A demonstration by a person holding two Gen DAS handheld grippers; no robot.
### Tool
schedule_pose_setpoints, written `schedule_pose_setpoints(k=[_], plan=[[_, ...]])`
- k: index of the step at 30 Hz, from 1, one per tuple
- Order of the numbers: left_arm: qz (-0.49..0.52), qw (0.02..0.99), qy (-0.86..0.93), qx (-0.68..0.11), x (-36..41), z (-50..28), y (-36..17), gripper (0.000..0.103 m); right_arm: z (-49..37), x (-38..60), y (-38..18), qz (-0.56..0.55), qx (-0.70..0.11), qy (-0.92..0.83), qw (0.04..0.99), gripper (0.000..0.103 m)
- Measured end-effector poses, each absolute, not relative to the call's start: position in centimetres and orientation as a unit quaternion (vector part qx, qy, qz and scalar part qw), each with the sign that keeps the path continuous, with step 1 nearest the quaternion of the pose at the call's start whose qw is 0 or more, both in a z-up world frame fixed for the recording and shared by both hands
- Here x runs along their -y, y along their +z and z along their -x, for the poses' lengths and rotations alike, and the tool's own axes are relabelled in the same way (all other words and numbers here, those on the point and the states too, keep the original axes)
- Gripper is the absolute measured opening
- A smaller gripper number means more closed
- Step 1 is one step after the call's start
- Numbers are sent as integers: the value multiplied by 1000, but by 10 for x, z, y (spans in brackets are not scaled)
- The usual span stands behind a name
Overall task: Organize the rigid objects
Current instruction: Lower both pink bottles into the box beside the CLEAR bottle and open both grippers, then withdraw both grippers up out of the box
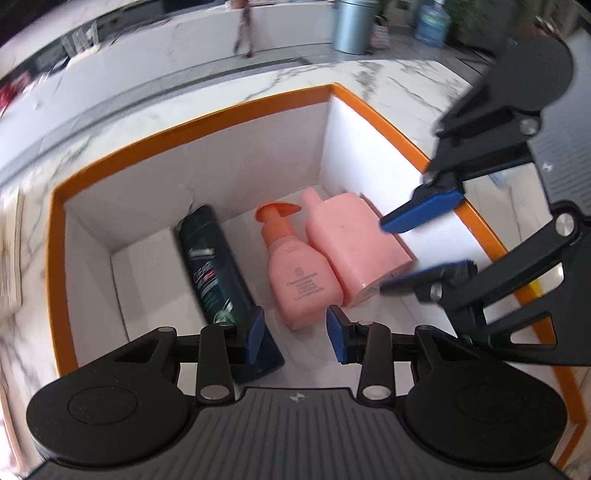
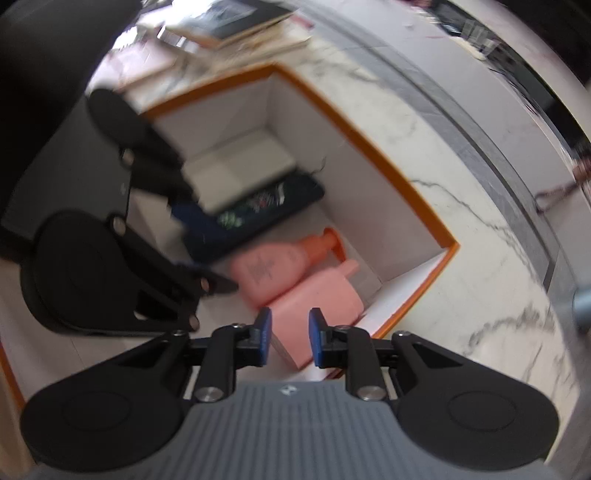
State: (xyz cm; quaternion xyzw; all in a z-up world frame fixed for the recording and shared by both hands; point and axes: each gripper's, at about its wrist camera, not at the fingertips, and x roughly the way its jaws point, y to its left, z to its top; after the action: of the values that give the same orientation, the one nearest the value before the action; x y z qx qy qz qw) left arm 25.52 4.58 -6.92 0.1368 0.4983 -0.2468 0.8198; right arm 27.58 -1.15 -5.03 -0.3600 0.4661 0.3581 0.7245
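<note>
An orange-rimmed white box (image 1: 192, 122) holds three things lying flat: a dark green bottle (image 1: 212, 269), a pink pump bottle with an orange top (image 1: 299, 277) and a flat pink bottle (image 1: 354, 243). My left gripper (image 1: 295, 336) is open and empty above the box's near end, between the dark bottle and the pump bottle. My right gripper (image 2: 290, 338) is open and empty above the flat pink bottle (image 2: 314, 299); it also shows in the left wrist view (image 1: 399, 254) at the right. The box rim (image 2: 373, 155), dark bottle (image 2: 266, 210) and pump bottle (image 2: 280, 262) show in the right wrist view.
The box stands on a white marble counter (image 1: 388, 81). A raised white insert (image 1: 144, 266) sits in the box's left part. Books or papers (image 2: 229, 29) lie beyond the box. A metal bin (image 1: 352, 26) and a water jug (image 1: 430, 22) stand far behind.
</note>
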Motion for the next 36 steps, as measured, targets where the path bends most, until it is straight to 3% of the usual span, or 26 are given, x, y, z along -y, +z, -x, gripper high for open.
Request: schedule_pose_setpoints(k=[10, 27, 36], plan=[[-153, 815, -266, -491, -42, -262, -79, 47, -262, 4, -83, 515, -398, 383, 656, 36], [-177, 819, -257, -481, -41, -256, -76, 34, -290, 20, -83, 512, -365, 384, 676, 28], [-155, 832, -212, -489, -41, -244, -57, 37, -291, 26, -77, 485, -363, 353, 713, 29]])
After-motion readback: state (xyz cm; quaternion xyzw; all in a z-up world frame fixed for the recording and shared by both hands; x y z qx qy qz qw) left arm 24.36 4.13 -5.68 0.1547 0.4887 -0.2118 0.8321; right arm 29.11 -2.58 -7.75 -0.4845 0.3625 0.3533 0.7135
